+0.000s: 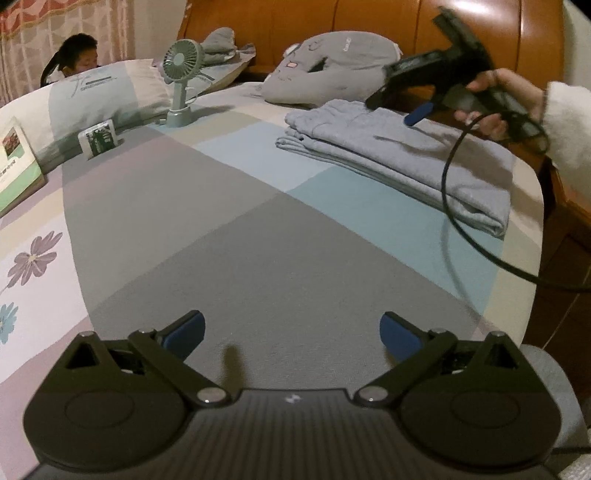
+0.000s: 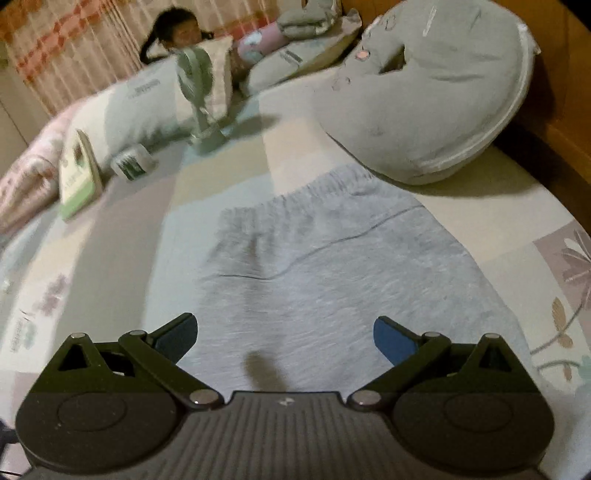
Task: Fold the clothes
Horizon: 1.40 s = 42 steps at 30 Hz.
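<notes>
Bed [image 1: 236,236] with patchwork sheet in grey, pale blue and cream squares filled both views; wooden headboard [image 1: 369,22] behind it. All positions below given relative to the folded grey trousers [image 1: 399,162].

Grey cushion [image 1: 332,70] lay just beyond the trousers, against the headboard, near their waistband end but not clearly touching. Striped pillow [image 1: 92,99] sat well to the left of the trousers. The trousers themselves lay folded in a flat stack near the right edge of the bed, elastic waistband toward the cushion.

Left gripper [image 1: 291,334] hung over bare grey sheet, well to the left of and nearer than the trousers; fingers spread wide, nothing between them. Right gripper [image 2: 284,334] hovered directly above the trousers, fingers likewise spread apart, holding nothing. Person's hand [image 1: 491,99] gripped its handle, cable looping down past the trousers.

Small desk fan [image 1: 183,81] stood upright far left of the trousers. Book [image 1: 16,162] and small box [image 1: 99,138] lay further left, box touching the pillow.
</notes>
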Each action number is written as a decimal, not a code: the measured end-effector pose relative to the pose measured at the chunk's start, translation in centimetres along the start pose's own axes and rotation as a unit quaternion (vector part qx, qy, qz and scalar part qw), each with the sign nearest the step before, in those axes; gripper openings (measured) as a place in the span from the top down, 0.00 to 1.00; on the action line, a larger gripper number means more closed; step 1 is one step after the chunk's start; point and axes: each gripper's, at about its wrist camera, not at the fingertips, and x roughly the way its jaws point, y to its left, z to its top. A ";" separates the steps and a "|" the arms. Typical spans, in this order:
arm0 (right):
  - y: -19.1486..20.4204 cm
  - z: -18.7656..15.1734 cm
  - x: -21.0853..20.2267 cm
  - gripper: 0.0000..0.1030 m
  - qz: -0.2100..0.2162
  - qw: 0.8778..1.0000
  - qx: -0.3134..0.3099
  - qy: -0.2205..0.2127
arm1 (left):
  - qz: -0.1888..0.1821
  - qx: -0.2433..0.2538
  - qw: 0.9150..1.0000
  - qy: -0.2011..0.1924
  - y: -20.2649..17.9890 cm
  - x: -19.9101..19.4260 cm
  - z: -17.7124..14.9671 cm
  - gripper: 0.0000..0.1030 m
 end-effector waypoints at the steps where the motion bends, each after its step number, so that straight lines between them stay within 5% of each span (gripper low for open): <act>1: -0.1 -0.5 -0.5 0.00 0.000 1.000 0.001 -0.007 | -0.001 -0.002 1.000 -0.001 0.0 -0.1 0.0 0.02; 7: -0.7 -3.3 0.1 0.00 -0.051 0.998 0.009 0.028 | 0.001 -0.011 1.000 -0.003 0.0 -0.8 0.2 0.02; 13: 0.3 -4.8 -8.6 0.00 -0.042 0.999 -0.022 -0.026 | 0.015 -0.006 1.000 -0.003 -0.6 -1.8 -0.1 0.02; 18: -6.1 -5.9 -12.6 0.00 -0.066 0.994 0.056 -0.061 | 0.013 -0.008 1.000 0.000 -1.2 -2.4 -0.5 0.02; 27: -13.7 -9.5 -8.9 0.03 -0.096 0.982 0.153 -0.054 | 0.010 0.004 1.000 0.004 -2.3 -3.0 -1.0 0.02; 30: -12.2 -9.1 -10.9 0.02 -0.128 0.980 0.133 -0.075 | 0.013 -0.003 1.000 0.006 -2.1 -2.5 -0.8 0.02; 35: -7.8 -9.7 -12.7 0.00 -0.091 0.989 0.086 -0.083 | 0.018 -0.007 1.000 0.004 -2.5 -2.0 0.0 0.02; 42: -1.8 -14.2 -9.8 0.00 -0.077 0.996 0.037 -0.035 | 0.015 0.005 1.000 0.009 -3.5 -2.8 -0.4 0.02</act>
